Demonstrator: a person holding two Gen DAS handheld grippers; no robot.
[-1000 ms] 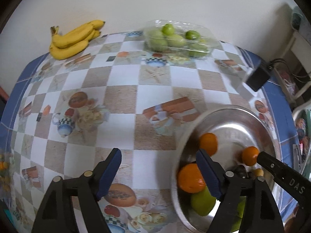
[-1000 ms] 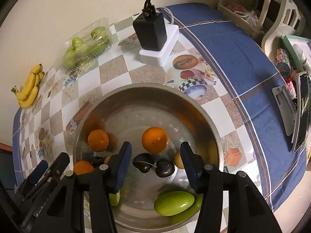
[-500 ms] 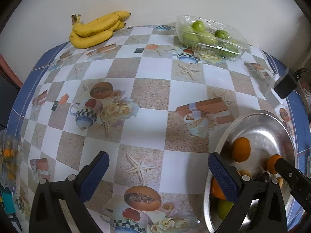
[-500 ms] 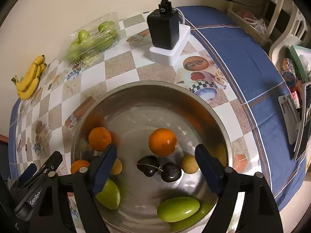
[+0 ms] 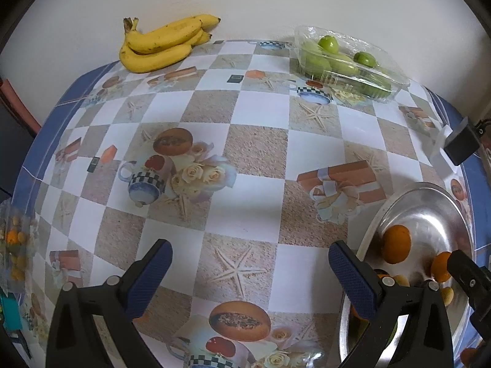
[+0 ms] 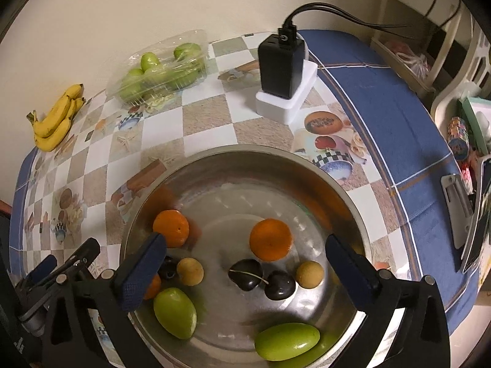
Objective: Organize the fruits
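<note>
Left hand-held gripper (image 5: 248,268) shifted left off the bowl (image 5: 429,190), held wide open and empty over the table (image 5: 245,153), right hand-held gripper (image 6: 245,260) being opened above bowl fruit, nothing gripped.

Both wrist views look steeply down from close above the tabletop (image 5: 257,159). Left view faces bare cloth, bowl (image 5: 429,196) at its right edge. Right view sits directly over the bowl. Shared: bowl, bananas (image 6: 56,119), far green-fruit tray (image 5: 346,64), black charger (image 6: 280,61).

Left gripper (image 5: 247,271) finger hides part of bowl (image 5: 399,196); bag (image 5: 12,245) edge-cut.
</note>
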